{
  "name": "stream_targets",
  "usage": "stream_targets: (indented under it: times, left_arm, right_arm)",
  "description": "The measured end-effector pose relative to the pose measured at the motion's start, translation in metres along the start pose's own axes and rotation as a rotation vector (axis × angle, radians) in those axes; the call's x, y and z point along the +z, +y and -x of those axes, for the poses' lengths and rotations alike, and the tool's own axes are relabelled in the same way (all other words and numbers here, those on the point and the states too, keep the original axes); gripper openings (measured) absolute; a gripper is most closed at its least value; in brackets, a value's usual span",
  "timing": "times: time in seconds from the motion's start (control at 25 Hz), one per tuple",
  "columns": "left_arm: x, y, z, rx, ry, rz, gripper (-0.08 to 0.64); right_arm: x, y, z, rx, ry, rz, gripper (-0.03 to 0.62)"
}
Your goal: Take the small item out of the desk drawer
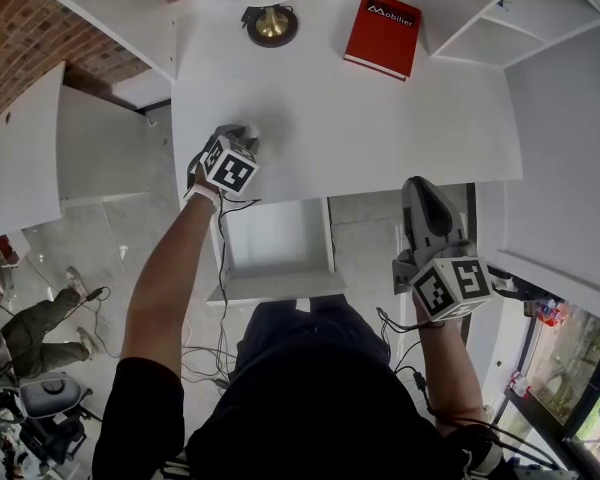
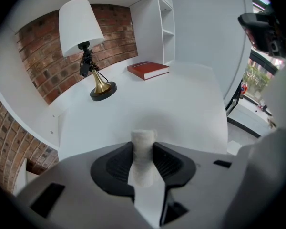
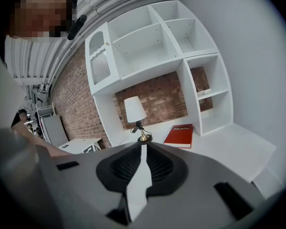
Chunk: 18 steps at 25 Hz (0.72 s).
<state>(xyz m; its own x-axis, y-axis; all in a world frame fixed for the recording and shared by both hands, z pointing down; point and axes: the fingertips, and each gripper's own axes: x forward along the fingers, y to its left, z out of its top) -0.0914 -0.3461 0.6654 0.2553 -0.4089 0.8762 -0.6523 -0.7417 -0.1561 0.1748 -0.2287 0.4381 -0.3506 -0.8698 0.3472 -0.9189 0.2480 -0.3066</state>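
Note:
My left gripper (image 1: 242,138) hangs over the white desk top (image 1: 380,118), close to its front edge and pointing steeply down. In the left gripper view its pads are shut on a small white fuzzy item (image 2: 143,138), which sticks out a little past the left gripper (image 2: 143,149) fingertips. Below the desk edge the white drawer (image 1: 280,286) stands pulled out, and its inside looks bare. My right gripper (image 1: 427,193) is held to the right of the drawer, off the desk. Its jaws meet in the right gripper view (image 3: 142,148) with nothing between them.
A brass-footed lamp (image 1: 271,20) with a white shade stands at the back of the desk. A red book (image 1: 383,33) lies to its right. White shelves (image 1: 500,13) rise at the back right. The person's legs are just in front of the drawer.

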Motion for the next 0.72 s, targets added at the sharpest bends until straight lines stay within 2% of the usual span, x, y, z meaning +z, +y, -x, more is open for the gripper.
stream_targets:
  times: [0.36, 0.48, 0.72]
  left_arm:
    - [0.004, -0.003, -0.007, -0.004, -0.001, -0.034, 0.130]
    - [0.006, -0.007, -0.008, -0.010, -0.018, -0.037, 0.160]
    - [0.012, -0.008, 0.001, 0.000, -0.072, 0.005, 0.183]
  right_arm:
    - [-0.008, -0.001, 0.001, -0.003, 0.022, 0.000, 0.032]
    - [-0.008, -0.003, 0.002, -0.006, 0.015, 0.000, 0.032]
    - [-0.006, -0.003, 0.005, -0.002, 0.009, -0.001, 0.031]
